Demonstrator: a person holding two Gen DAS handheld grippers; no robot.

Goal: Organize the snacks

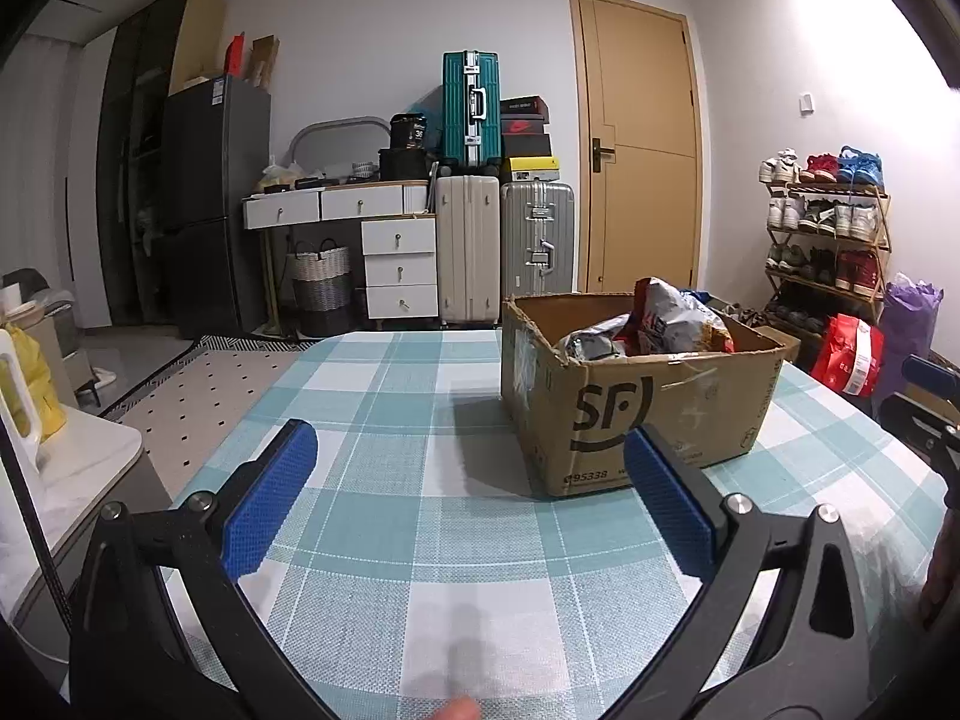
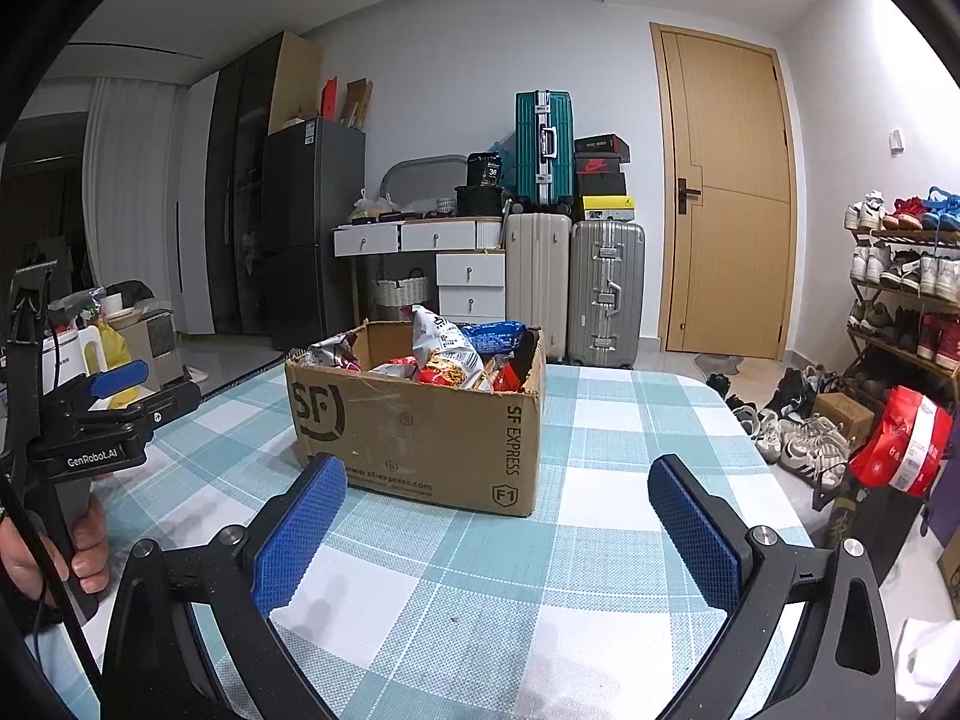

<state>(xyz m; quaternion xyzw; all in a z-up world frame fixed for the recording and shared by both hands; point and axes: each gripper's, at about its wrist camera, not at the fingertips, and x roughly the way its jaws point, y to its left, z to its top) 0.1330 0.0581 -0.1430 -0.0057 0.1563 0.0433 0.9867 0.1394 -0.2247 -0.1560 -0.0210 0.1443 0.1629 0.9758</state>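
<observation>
Two grippers [image 1: 471, 492] [image 2: 498, 531], one box [image 2: 420, 420].

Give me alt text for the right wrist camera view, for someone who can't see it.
An open cardboard box full of snack packets sits on a table with a teal checked tablecloth, just ahead of the open, empty right gripper. The left gripper is at the left edge; behind are suitcases and a door.

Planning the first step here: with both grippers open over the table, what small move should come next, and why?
Probably ease the right gripper forward and up toward the snack bags in the cardboard box. Both it and the left gripper are open and empty, the box sits just ahead, and the checked tablecloth holds no snacks yet.
</observation>
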